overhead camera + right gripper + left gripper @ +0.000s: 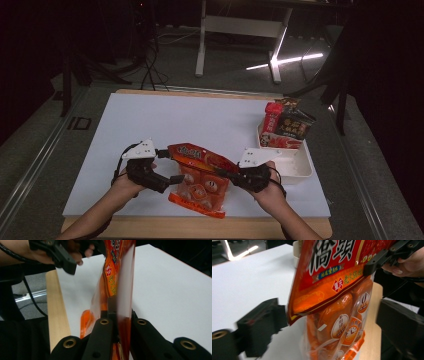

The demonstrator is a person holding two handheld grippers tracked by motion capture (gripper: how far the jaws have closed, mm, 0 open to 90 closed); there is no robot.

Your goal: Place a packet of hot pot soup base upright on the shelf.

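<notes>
- The right gripper (231,174) is clamped on the upper right edge of the glossy red-and-orange plastic snack bag (200,180) — in the right gripper view its jaws pinch the film flat, which seems to be what holds the pack off the table.
- The left gripper (167,167) stands wide open, its jaws on either side of the bag's left edge without pressing it; so the weight appears to rest on the right grip alone.
- The bag hangs tilted over the near part of the white table top (165,120), between the two hands, its lower end near the wooden front edge.
- Farther right sits a white rectangular plastic bin (300,170) — its far end holds a red packet (272,122) and a dark packet (296,125) standing upright, its near half bare, likely room for the bag.
</notes>
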